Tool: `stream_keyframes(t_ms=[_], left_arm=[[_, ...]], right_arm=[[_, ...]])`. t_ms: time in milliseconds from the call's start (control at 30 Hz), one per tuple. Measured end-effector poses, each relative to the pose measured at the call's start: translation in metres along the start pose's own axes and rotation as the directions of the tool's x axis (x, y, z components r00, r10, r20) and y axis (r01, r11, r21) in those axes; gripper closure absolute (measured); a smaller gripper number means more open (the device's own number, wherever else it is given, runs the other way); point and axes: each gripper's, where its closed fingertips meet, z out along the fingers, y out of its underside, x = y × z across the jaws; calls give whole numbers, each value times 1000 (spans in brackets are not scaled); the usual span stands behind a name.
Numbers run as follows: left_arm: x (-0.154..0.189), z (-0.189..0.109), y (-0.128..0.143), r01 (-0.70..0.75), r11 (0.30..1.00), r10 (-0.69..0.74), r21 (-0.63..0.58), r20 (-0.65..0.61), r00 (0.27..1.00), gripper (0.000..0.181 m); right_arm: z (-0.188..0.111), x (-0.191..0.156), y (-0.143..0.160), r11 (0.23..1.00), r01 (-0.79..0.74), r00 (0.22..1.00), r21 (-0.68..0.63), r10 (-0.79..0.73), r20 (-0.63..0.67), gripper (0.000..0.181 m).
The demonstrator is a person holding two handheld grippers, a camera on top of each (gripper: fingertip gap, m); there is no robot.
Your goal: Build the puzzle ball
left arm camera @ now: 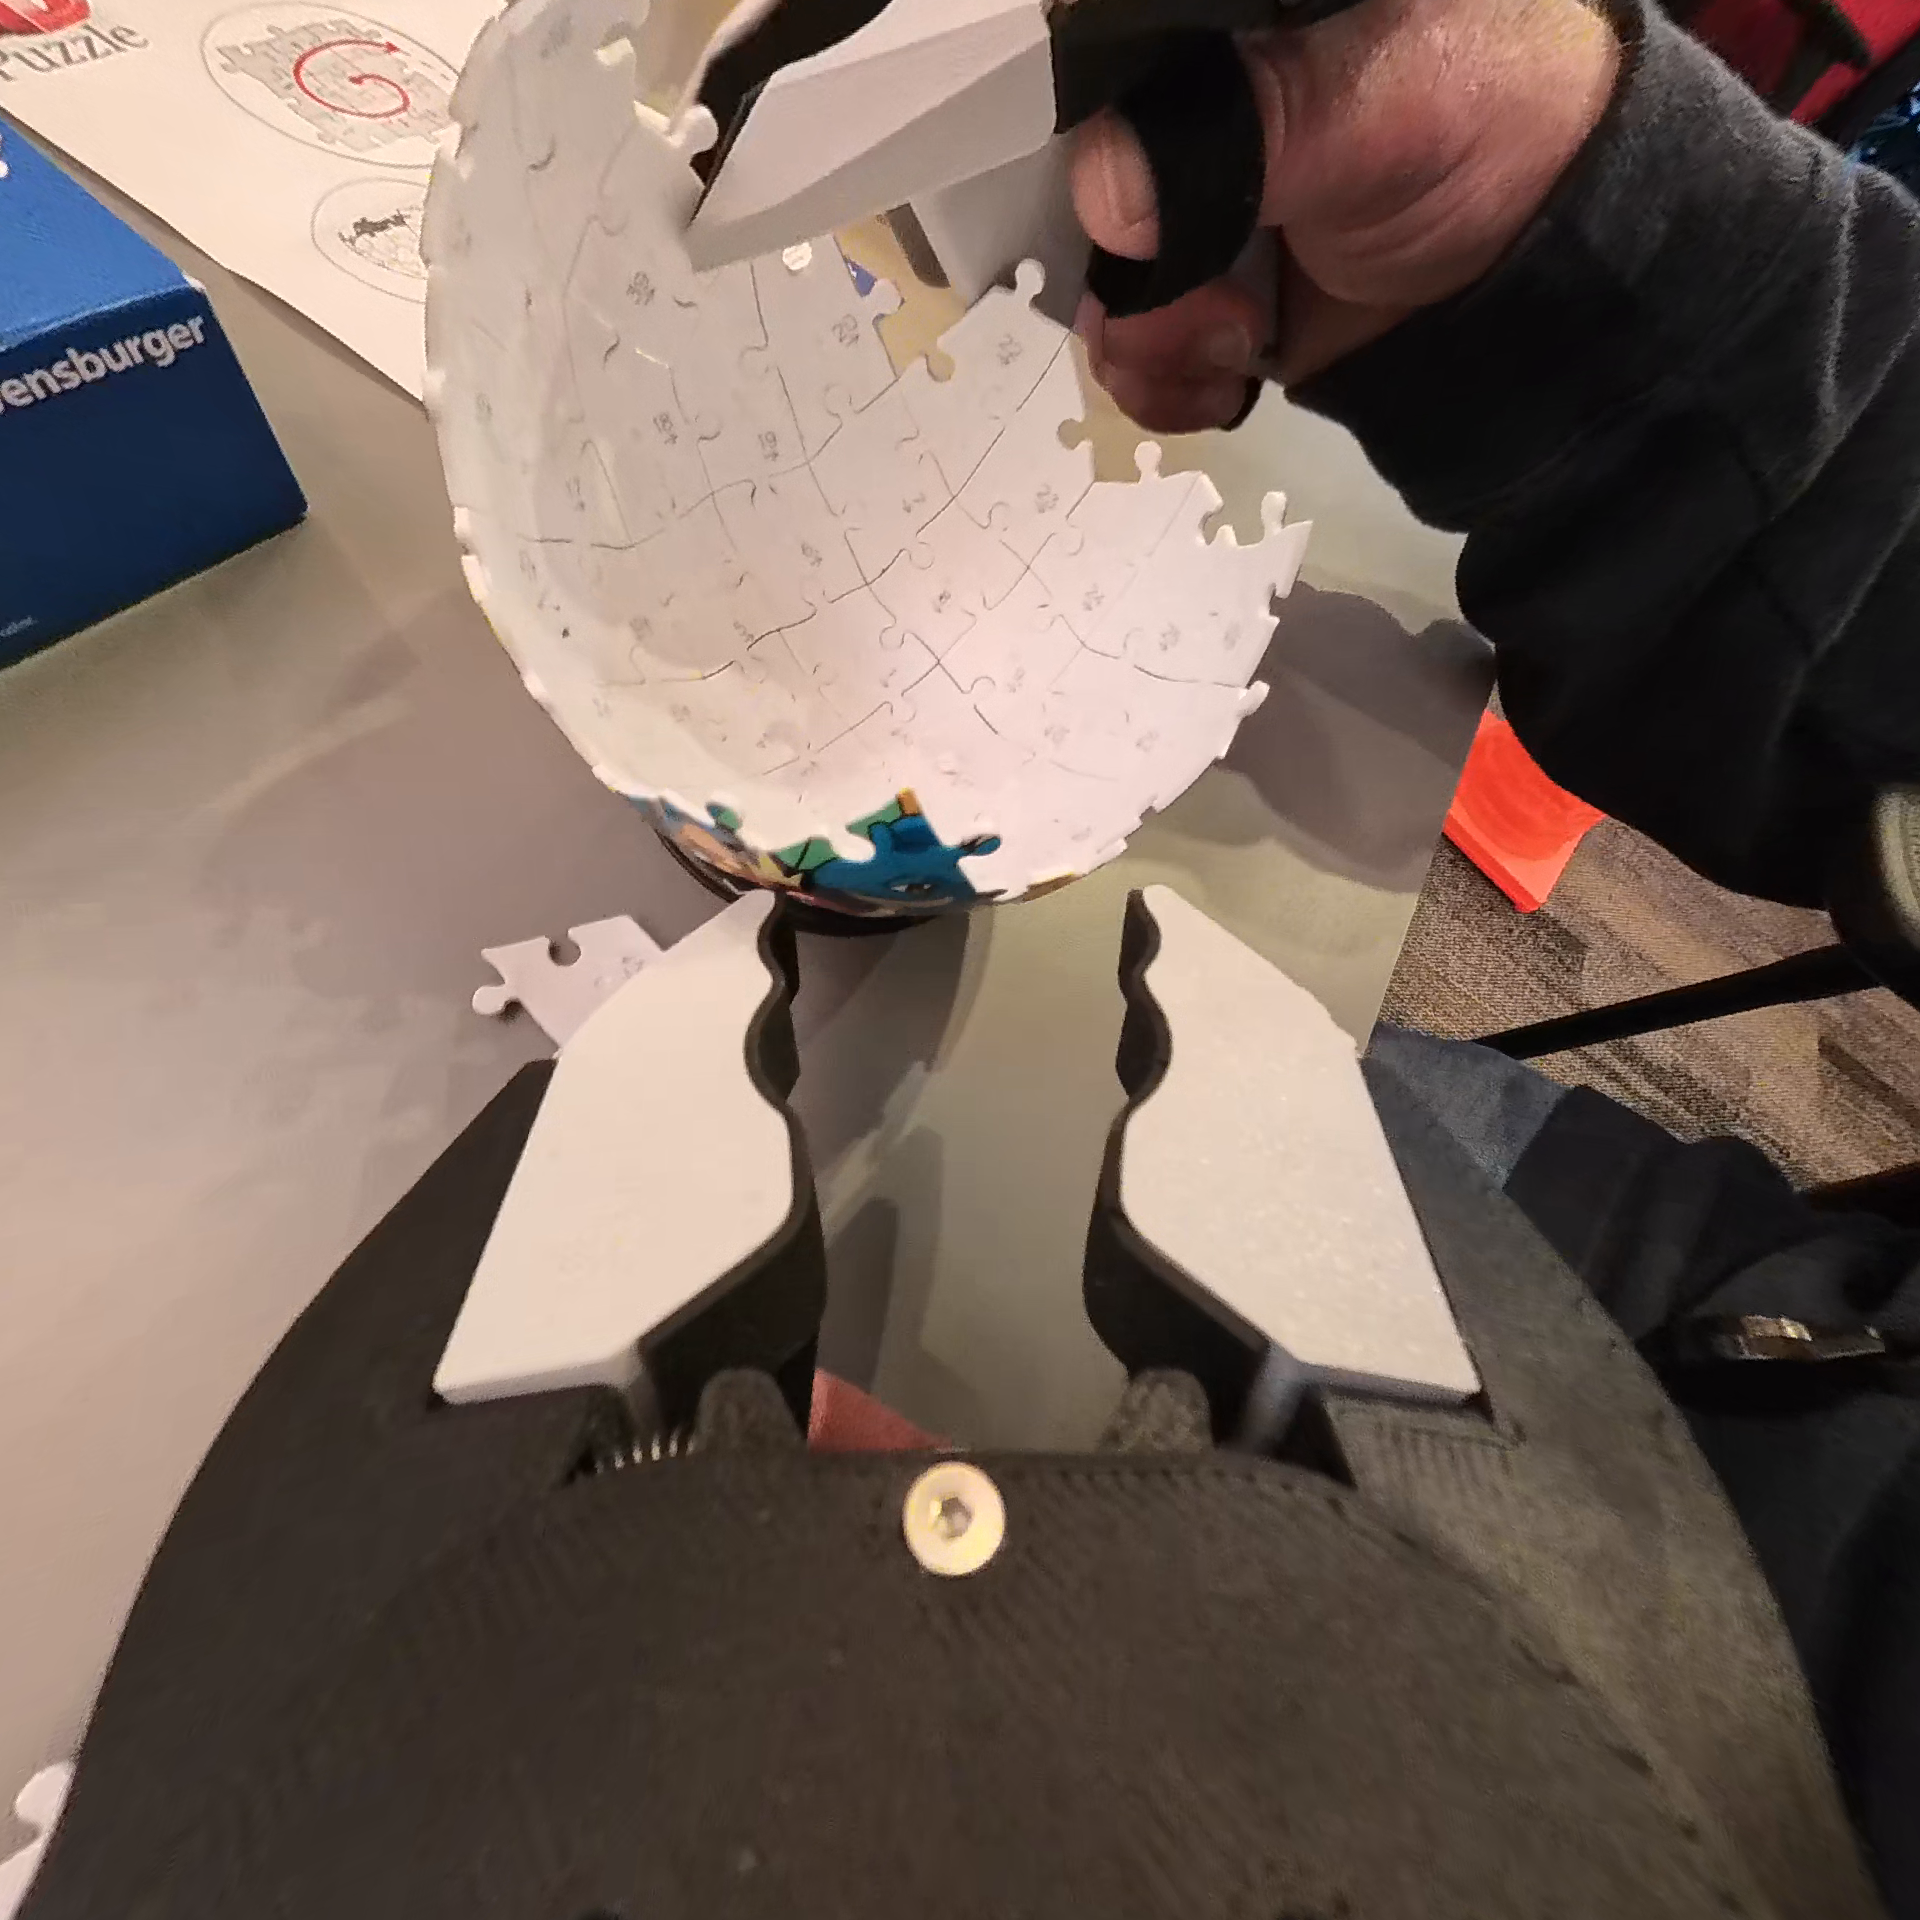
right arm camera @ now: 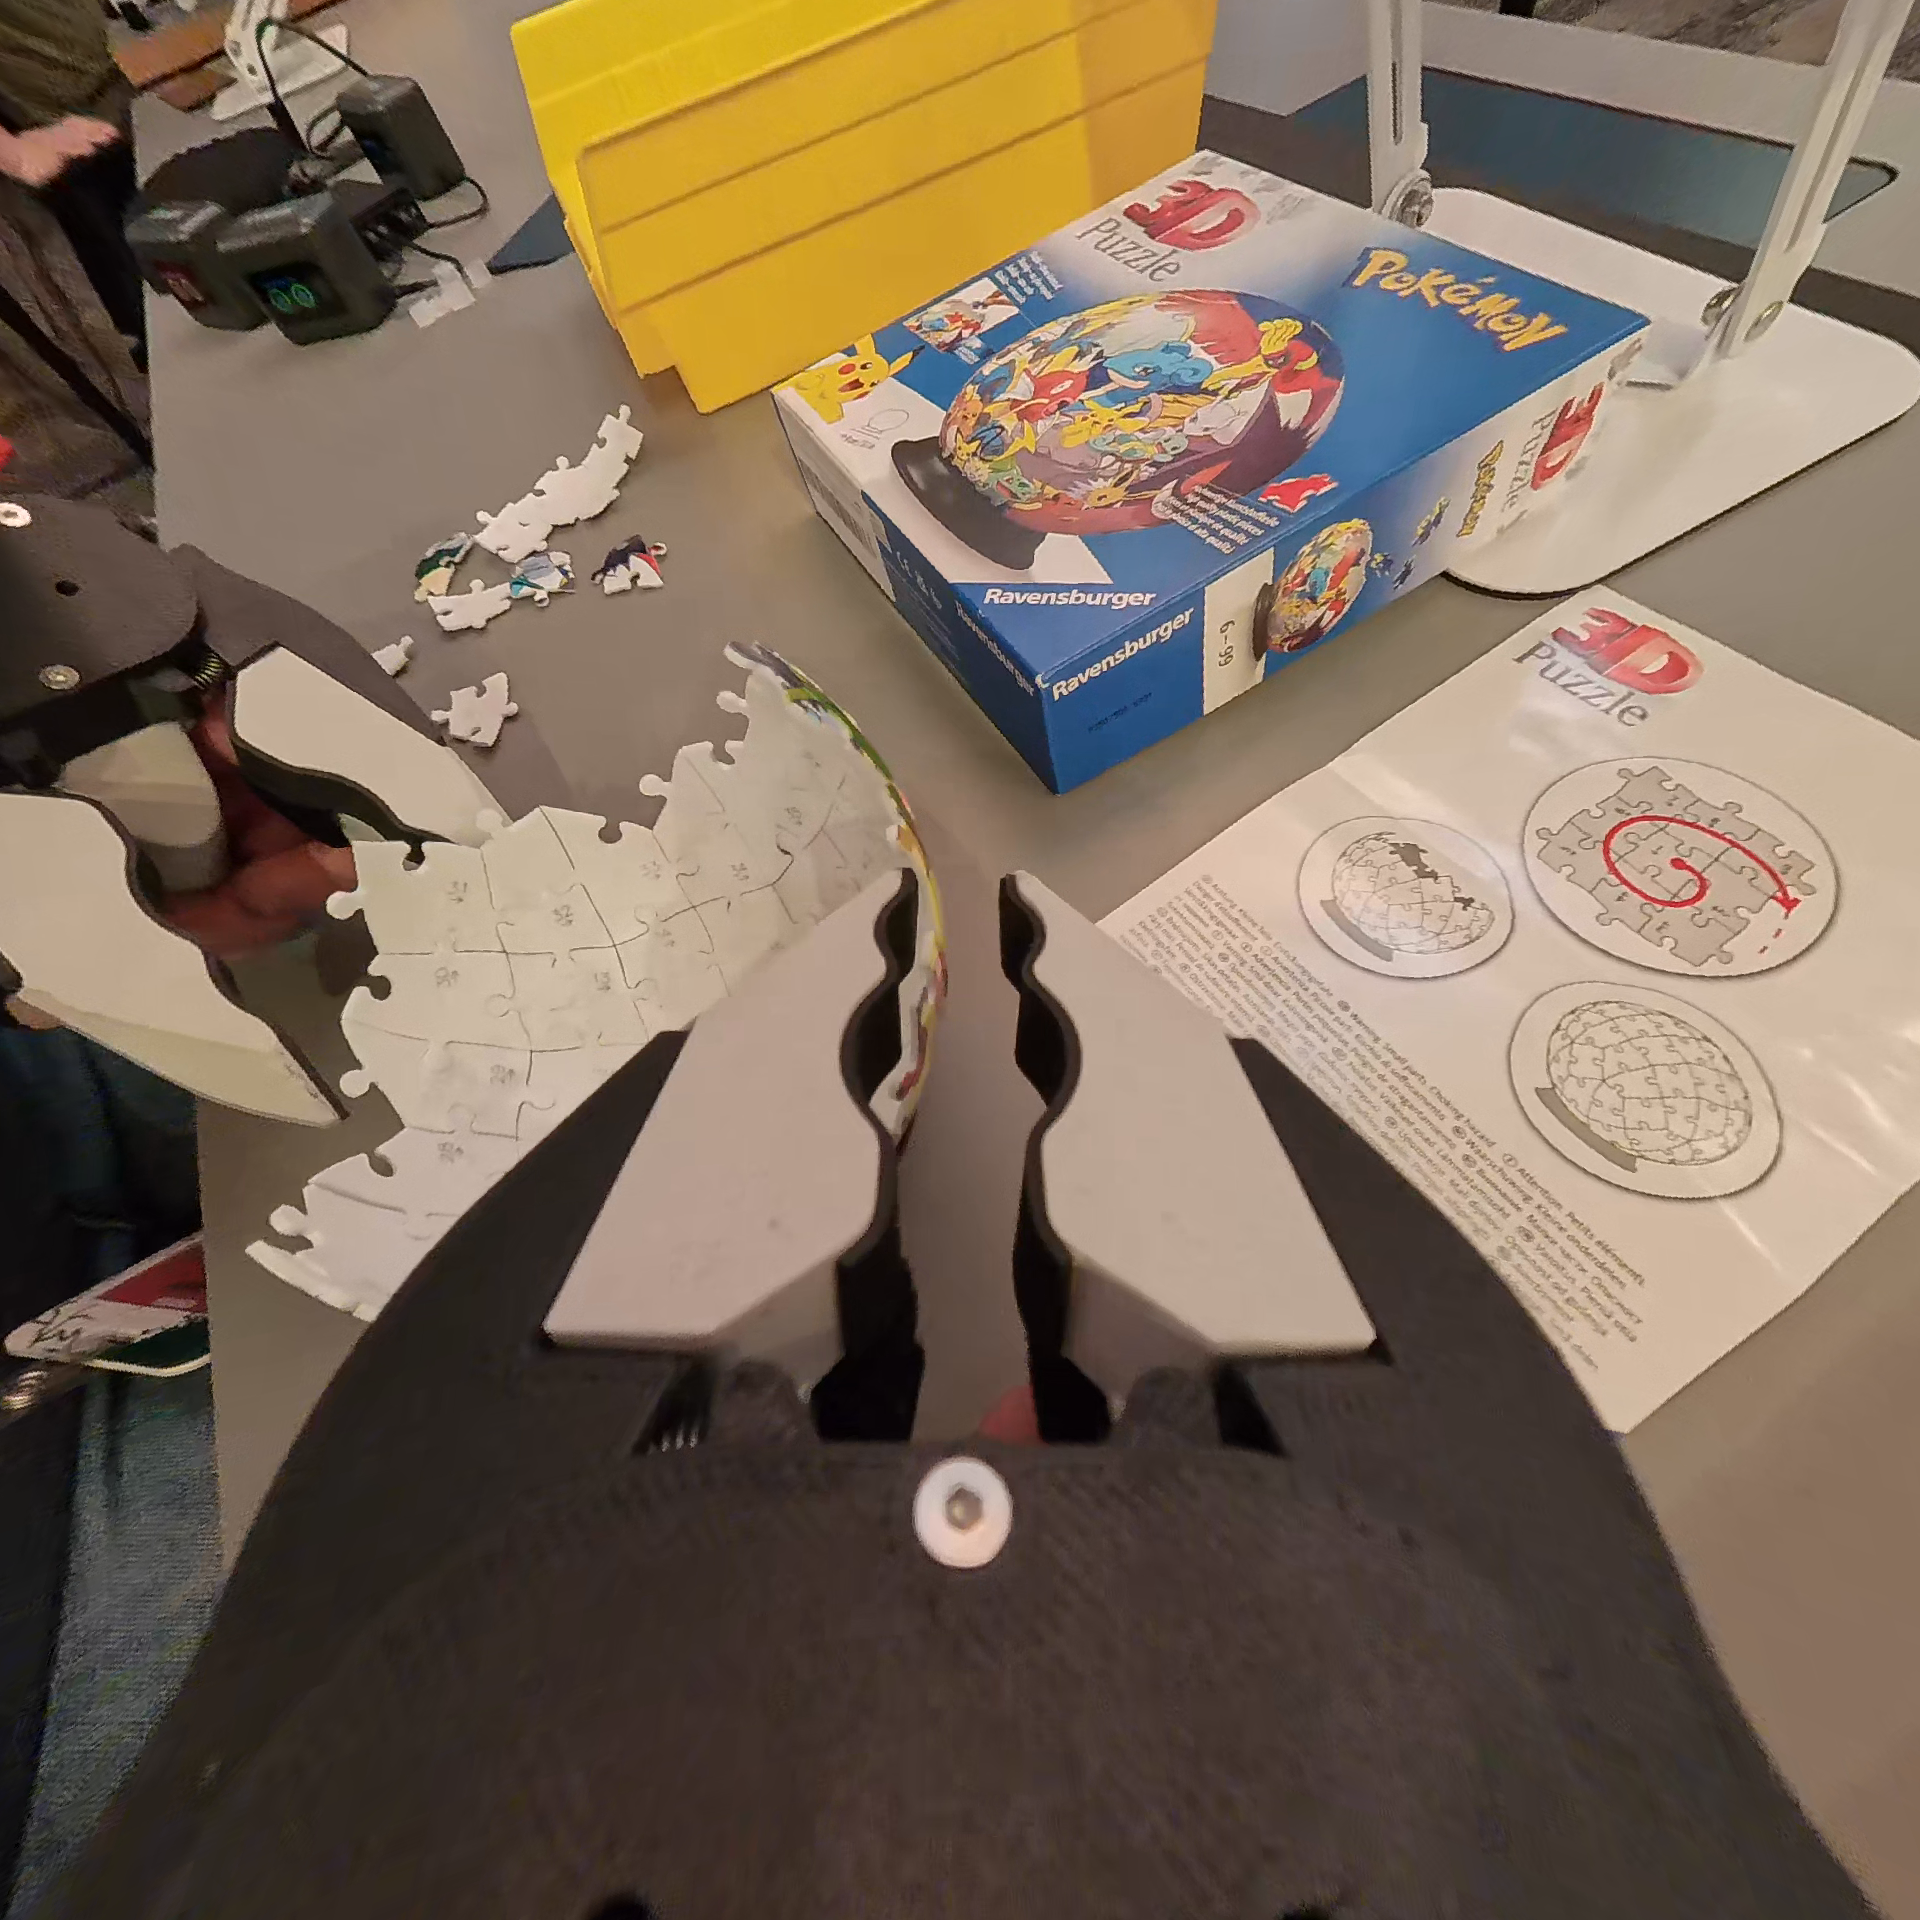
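Observation:
The half-built puzzle ball (left arm camera: 831,582) is an open shell, white and numbered inside and coloured outside, tilted above the grey table (left arm camera: 260,987). My right gripper (right arm camera: 956,883) is shut on the shell's rim (right arm camera: 821,862), with one finger inside and one outside. It shows at the top of the left wrist view (left arm camera: 831,197). My left gripper (left arm camera: 956,909) is open and empty, just below the shell's lower edge. In the right wrist view the left gripper (right arm camera: 384,966) stands at the shell's left rim with its jaws wide apart. A loose white piece (left arm camera: 551,966) lies by my left finger.
Several loose pieces (right arm camera: 540,520) lie behind the ball. The blue puzzle box (right arm camera: 1247,468) and instruction sheet (right arm camera: 1507,987) lie to the right, with a yellow bin (right arm camera: 862,177) and a white stand (right arm camera: 1714,364) behind. The table edge (left arm camera: 1403,831) is close on the right. My right tips are about 12 cm from the loose white piece (left arm camera: 551,966), my left tips only 5 cm.

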Motion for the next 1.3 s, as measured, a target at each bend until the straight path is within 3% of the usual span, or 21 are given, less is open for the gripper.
stream_keyframes(t_ms=[500,767,867,1000,1067,1200,1300], left_arm=[[2,-1,-4,39,998,-39,57,-10,999,121],[2,-19,4,-12,1000,11,26,35,999,120],[-18,-46,13,-84,995,90,-47,146,985,122],[-84,-101,40,-203,923,318,-326,351,881,126],[-110,-127,64,-212,846,408,-489,339,848,125],[-119,-134,82,-270,806,452,-527,252,856,130],[-125,-128,84,-359,740,547,-569,198,813,135]], right_arm=[[3,-3,7,997,-73,995,-7,74,72,177],[3,-4,5,997,-79,994,-3,79,80,167],[2,-3,4,997,-78,994,1,78,79,164],[-4,0,4,996,-90,994,20,88,66,163],[-8,2,4,995,-93,994,30,91,56,163],[-15,5,5,994,-100,994,42,98,42,163],[-18,5,5,993,-105,994,47,104,34,163]])
